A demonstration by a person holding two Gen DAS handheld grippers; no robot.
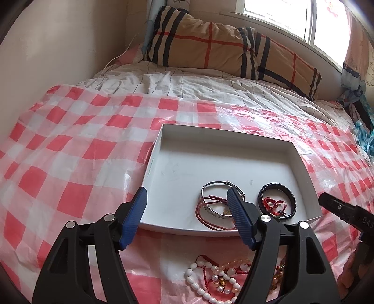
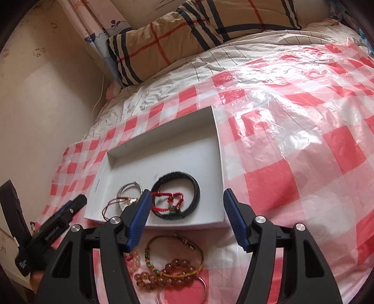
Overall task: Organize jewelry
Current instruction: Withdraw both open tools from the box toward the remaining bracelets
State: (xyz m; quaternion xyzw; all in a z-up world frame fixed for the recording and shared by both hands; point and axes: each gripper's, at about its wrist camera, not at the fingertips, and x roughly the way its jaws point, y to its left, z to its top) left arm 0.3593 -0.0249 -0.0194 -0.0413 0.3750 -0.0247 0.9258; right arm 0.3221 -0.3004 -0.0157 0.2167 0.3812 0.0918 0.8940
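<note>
A shallow white box (image 1: 177,163) (image 2: 163,149) lies on the red-checked plastic sheet. In it are a silver bangle (image 1: 210,198) with a dark red cord, and a black braided bracelet (image 1: 289,198) (image 2: 194,187) around a red string bracelet (image 1: 273,204) (image 2: 168,195). My left gripper (image 1: 187,205) is open and empty above the box's near edge. My right gripper (image 2: 185,210) is open and empty over the box's near right part. Loose jewelry lies in front of the box: white bead bracelet (image 1: 198,280), amber bead bracelet (image 2: 168,273), braided cord bracelet (image 2: 198,252).
A plaid pillow (image 1: 222,44) lies at the bed's head under a window (image 1: 292,16). A wall runs along the left. The right gripper shows at the left wrist view's right edge (image 1: 346,210); the left gripper shows in the right wrist view (image 2: 53,226).
</note>
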